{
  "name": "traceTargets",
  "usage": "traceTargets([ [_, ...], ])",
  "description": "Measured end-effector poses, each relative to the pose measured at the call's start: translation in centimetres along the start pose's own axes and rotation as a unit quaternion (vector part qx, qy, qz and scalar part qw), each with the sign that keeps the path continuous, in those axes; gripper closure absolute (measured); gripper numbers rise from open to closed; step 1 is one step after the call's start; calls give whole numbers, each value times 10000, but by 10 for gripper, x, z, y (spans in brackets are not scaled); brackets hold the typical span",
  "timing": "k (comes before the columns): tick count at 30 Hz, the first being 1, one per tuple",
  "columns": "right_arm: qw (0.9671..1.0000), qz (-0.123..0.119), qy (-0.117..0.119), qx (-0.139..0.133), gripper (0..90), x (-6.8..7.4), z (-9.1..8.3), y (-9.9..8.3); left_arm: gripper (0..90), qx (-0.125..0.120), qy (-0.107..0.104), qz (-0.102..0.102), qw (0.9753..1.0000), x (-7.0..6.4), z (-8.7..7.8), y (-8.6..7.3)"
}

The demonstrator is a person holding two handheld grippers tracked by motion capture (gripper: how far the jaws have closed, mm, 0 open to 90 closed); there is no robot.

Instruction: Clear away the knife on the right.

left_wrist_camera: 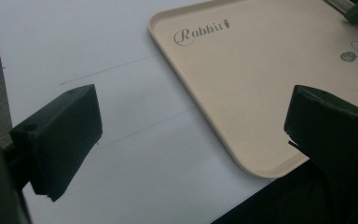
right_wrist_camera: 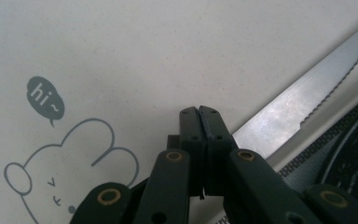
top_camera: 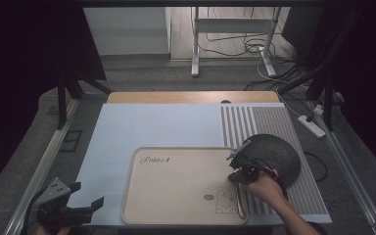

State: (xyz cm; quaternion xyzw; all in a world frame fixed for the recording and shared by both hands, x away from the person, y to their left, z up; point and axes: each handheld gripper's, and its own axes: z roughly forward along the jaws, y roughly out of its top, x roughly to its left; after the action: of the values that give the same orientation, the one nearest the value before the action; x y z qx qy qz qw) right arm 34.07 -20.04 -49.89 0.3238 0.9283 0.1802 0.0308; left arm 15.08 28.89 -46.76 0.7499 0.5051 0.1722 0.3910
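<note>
Your right gripper [top_camera: 240, 172] is sitting over the right edge of the beige tray [top_camera: 176, 196], around 4 o'clock from the tray's centre, and in the right gripper view its jaws are pressed flat together with nothing between them. Just past them at about 2 o'clock lies a serrated knife [right_wrist_camera: 303, 107], blade flat along the tray's rim and running off toward the upper right; the jaws are right beside it, but honestly I can't tell whether they touch it. The little rabbit drawing [right_wrist_camera: 70, 172] with its "hi~" bubble is printed on the tray at your 9 o'clock in that view. In the high view a dark woven round mat [top_camera: 274, 154] lies just behind your right hand [top_camera: 264, 188], on the striped part of the table [top_camera: 127, 132]. Your left gripper [top_camera: 85, 196] hangs at the table's near-left corner, roughly 8 o'clock from the tray and well apart from it. Its jaws are spread wide with nothing in them, and in the left gripper view the "Rabbit" lettering [left_wrist_camera: 200, 31] on the tray sits up around 1 o'clock.
</note>
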Motion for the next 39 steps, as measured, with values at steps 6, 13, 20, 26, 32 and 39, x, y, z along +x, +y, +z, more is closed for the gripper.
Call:
traceTargets([
  [6, 9999, -15, 45, -142, 876, 2, -5, 2, 44, 7, -6, 5, 10000, 0, 0, 0],
  [13, 9991, 46, 85, -410, 754, 6, -16, 5, 44, 6, -9, 7, 10000, 0, 0, 0],
  [20, 9986, 69, 55, -522, 602, 9, -21, 5, 44, 2, -11, 8, 10000, 0, 0, 0],
  [26, 9982, 21, 37, -597, 494, 12, -26, 3, 44, 2, -13, 9, 10000, 0, 0, 0],
  [32, 9976, 33, 21, -686, 427, 14, -31, 0, 45, 5, -14, 14, 10000, 0, 0, 0],
  [39, 9970, 38, -83, -765, 299, 14, -35, -5, 45, 5, -13, 14, 10000, 0, 0, 0],
])
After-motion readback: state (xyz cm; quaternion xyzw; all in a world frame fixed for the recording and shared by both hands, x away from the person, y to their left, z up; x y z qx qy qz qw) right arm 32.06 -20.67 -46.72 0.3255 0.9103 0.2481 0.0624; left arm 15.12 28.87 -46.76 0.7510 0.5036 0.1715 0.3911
